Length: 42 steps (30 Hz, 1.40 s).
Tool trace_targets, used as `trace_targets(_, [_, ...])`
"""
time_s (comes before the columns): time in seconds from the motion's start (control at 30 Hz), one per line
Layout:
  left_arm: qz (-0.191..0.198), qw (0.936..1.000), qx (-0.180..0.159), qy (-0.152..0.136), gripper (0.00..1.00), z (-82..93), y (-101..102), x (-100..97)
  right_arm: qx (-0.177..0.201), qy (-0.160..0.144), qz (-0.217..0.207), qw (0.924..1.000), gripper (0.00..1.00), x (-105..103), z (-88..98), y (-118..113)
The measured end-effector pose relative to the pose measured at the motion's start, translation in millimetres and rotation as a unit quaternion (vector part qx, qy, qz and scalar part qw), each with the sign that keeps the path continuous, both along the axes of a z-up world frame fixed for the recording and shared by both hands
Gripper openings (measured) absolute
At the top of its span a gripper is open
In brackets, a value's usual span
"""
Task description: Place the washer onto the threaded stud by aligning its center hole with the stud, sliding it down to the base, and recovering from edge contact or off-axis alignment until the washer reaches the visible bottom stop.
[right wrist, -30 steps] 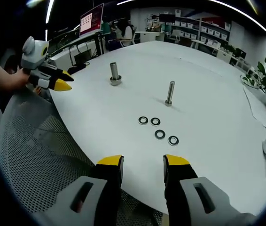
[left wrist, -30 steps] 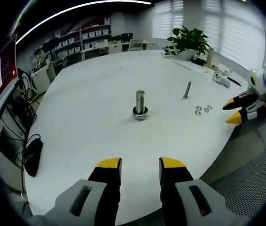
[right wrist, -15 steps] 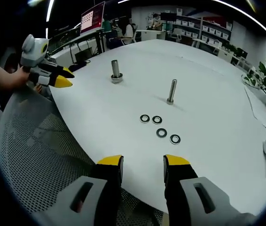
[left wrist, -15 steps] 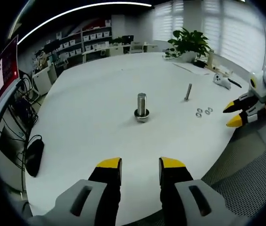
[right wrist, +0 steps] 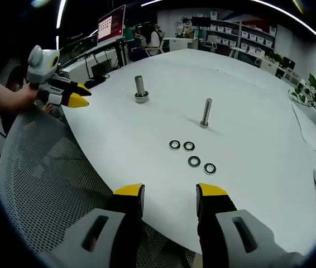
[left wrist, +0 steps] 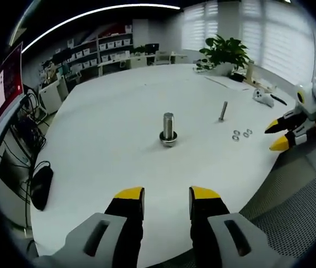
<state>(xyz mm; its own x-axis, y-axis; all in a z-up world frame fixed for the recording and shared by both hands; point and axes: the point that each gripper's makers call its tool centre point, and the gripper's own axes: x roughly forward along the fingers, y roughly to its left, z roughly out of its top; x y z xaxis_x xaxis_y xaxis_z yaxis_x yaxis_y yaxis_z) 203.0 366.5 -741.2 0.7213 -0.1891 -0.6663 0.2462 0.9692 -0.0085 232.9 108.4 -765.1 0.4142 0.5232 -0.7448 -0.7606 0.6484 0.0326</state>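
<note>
Four flat metal ring washers (right wrist: 192, 156) lie in a loose cluster on the smooth white round surface (right wrist: 147, 139), just beside the slim threaded stud (right wrist: 206, 113) that stands upright. A thicker bolt (right wrist: 140, 89) stands well apart from the stud. The left claw (left wrist: 164, 194) and right claw (right wrist: 170, 191), both yellow-tipped, hang parted and empty over the surface's edge.

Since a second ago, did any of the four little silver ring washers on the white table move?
No. The four silver ring washers keep the same pattern beside the thin upright threaded stud on the white table; just the camera shifted slightly.
</note>
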Motion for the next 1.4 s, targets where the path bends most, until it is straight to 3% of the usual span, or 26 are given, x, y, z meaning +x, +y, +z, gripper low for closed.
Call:
trace_targets(0.23, [0.005,0.9999,0.001,-0.01,0.3,3.5,2.4,1.4,-0.014,0.003,0.01,0.9999,0.41,10.2,-0.7,-10.5])
trace_targets(0.5, [0.005,0.9999,0.002,-0.01,0.29,4.2,1.7,1.6,-0.018,0.013,-0.018,0.9996,0.43,28.5,-3.9,-26.9])
trace_targets(1.4, [-0.006,0.9999,-0.005,-0.011,0.27,4.7,-3.1,-1.1,-0.039,0.019,-0.022,0.9988,0.46,72.7,-0.6,-20.0])
